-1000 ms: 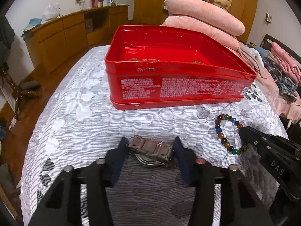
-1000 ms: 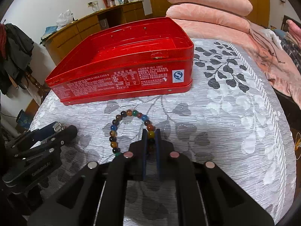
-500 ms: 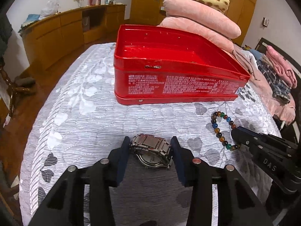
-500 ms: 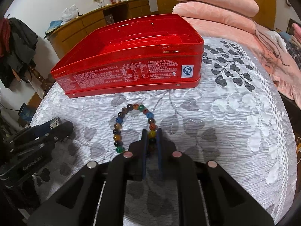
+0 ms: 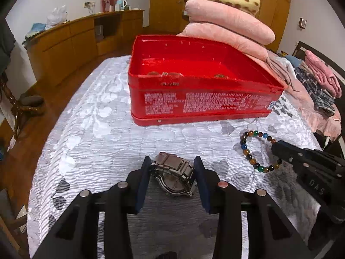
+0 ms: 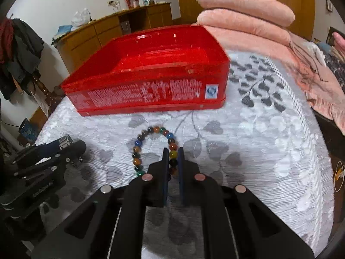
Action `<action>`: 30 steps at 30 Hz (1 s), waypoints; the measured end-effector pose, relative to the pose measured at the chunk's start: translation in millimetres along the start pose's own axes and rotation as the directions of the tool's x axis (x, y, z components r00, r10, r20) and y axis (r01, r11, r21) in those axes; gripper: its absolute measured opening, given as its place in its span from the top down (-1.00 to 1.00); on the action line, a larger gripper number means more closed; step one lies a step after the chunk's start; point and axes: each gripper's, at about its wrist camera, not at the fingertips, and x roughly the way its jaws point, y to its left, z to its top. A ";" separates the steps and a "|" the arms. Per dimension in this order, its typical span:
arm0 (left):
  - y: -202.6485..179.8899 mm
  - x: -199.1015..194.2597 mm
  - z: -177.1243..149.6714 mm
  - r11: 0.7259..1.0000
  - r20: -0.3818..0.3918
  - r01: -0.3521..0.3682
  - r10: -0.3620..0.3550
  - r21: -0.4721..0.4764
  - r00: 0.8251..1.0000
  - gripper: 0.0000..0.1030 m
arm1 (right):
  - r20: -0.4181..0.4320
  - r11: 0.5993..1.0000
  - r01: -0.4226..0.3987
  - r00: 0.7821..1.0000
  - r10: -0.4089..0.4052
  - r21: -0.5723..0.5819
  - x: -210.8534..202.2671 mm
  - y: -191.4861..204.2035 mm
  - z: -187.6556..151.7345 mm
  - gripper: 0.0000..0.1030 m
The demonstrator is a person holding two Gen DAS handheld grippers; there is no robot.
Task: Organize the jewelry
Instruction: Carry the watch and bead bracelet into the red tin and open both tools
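one metal watch (image 5: pixel 172 173), one beaded bracelet (image 5: pixel 256 151) and one red tin (image 5: pixel 200 103) are sitting on the bedspread. two or three small pieces are showing inside the tin, too small to count surely. two pink pillows (image 5: pixel 228 23) are lying stacked, one spotted cushion (image 5: pixel 230 0) topping them. two grippers are working.

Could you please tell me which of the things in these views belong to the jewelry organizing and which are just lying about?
Part of the job:
- metal watch, held by the left gripper
- bead bracelet, pinched by the right gripper
- red tin, open, already holding a few small pieces

Just lying about:
- pink blankets
- wooden cabinet
- folded clothes
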 end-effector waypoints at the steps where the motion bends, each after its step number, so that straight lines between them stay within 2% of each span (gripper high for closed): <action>1: 0.4 -3.7 1.2 1.000 0.009 0.004 -0.004 -0.001 1.000 0.22 | 0.011 1.000 0.001 1.000 -0.001 -0.005 -5.0 0.5 2.1 0.87; 11: -3.4 -23.6 19.2 1.000 0.072 0.021 -0.021 0.006 0.997 0.22 | 0.068 0.999 -0.018 0.997 0.021 -0.036 -33.7 9.1 19.4 0.87; 30: -4.4 -40.5 43.9 0.999 0.138 0.032 -0.030 -0.010 0.990 0.22 | 0.125 0.998 -0.014 0.992 0.021 -0.058 -54.0 12.6 40.4 0.87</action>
